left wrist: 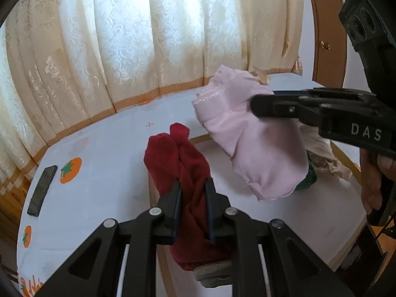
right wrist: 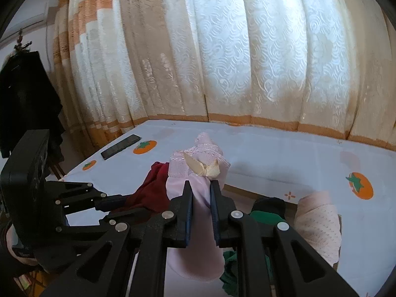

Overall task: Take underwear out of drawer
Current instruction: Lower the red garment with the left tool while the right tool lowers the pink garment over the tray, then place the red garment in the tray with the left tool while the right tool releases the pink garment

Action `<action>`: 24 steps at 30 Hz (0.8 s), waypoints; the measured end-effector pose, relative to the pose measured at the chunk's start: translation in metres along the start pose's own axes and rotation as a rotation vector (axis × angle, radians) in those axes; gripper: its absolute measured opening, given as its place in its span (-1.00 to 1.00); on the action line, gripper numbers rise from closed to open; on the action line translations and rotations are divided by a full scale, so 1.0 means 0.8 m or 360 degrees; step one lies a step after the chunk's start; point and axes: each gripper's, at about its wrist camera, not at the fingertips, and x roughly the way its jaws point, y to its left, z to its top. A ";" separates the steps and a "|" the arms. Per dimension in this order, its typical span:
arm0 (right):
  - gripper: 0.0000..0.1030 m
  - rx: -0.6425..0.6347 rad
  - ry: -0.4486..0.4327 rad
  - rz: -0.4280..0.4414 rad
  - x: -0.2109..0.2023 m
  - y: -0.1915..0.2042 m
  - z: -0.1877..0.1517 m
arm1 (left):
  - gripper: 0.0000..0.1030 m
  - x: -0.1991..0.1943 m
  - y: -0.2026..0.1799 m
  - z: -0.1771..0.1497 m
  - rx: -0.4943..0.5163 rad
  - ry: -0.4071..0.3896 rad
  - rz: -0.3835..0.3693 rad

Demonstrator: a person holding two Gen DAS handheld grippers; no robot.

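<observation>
Left wrist view: the left gripper (left wrist: 192,193) is clamped on a dark red garment (left wrist: 183,158), its 2 fingers (left wrist: 176,199) pressing the cloth from either side. The red cloth stands up above the fingertips and hangs down below them. To the right, the right gripper (left wrist: 255,105) reaches in from the side, closed on a pale pink garment (left wrist: 257,153) with a dotted trim edge, held up in the air above the drawer (left wrist: 341,158). More cloth lies under it in the drawer: something cream and a bit of green (left wrist: 308,180). A white tablecloth (left wrist: 99,148) with orange fruit prints covers the surface behind, and a dark phone (left wrist: 42,190) lies near its left edge. Cream curtains (left wrist: 123,37) hang behind.

Right wrist view: the right gripper (right wrist: 201,188) pinches the pink garment (right wrist: 198,170), which bears a small cream bow (right wrist: 203,167) just above the fingertips; the cloth hangs down between and below the fingers (right wrist: 188,198). The left gripper (right wrist: 109,200) shows at left with the red garment (right wrist: 151,190) in its grip, touching the pink one. At right, a peach dotted garment (right wrist: 319,222) is bundled beside a dark and green piece (right wrist: 267,210). The phone (right wrist: 120,146) lies on the tablecloth (right wrist: 272,153) beside an orange print.
</observation>
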 end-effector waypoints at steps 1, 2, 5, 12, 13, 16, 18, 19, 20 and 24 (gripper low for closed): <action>-0.71 0.0016 0.0015 -0.0002 0.005 -0.002 0.001 | -0.71 0.004 0.001 0.000 -0.0006 0.0011 -0.0001; -0.71 0.0039 0.0029 0.0005 0.009 -0.005 0.000 | -0.71 0.008 0.001 0.000 -0.0005 0.0018 0.0000; -0.71 0.0062 0.0058 -0.0001 0.020 -0.010 -0.002 | -0.71 0.016 -0.001 0.003 0.0011 0.0038 0.0008; -0.71 0.0090 0.0134 -0.0020 0.042 -0.016 -0.008 | -0.71 0.036 -0.005 0.005 0.0046 0.0100 0.0012; -0.71 0.0093 0.0148 -0.0026 0.045 -0.018 -0.009 | -0.71 0.038 -0.005 0.004 0.0046 0.0110 0.0011; -0.71 0.0104 0.0168 -0.0030 0.051 -0.021 -0.013 | -0.71 0.044 -0.004 0.004 0.0043 0.0128 0.0010; -0.71 0.0110 0.0190 -0.0032 0.057 -0.024 -0.016 | -0.71 0.046 -0.004 0.005 0.0043 0.0135 0.0007; -0.71 0.0110 0.0197 -0.0035 0.059 -0.024 -0.018 | -0.71 0.046 -0.004 0.006 0.0047 0.0138 0.0005; -0.71 0.0113 0.0210 -0.0039 0.062 -0.026 -0.020 | -0.71 0.048 -0.004 0.007 0.0050 0.0146 0.0004; -0.71 0.0135 0.0234 -0.0034 0.068 -0.031 -0.024 | -0.71 0.053 -0.007 0.009 0.0055 0.0169 -0.0006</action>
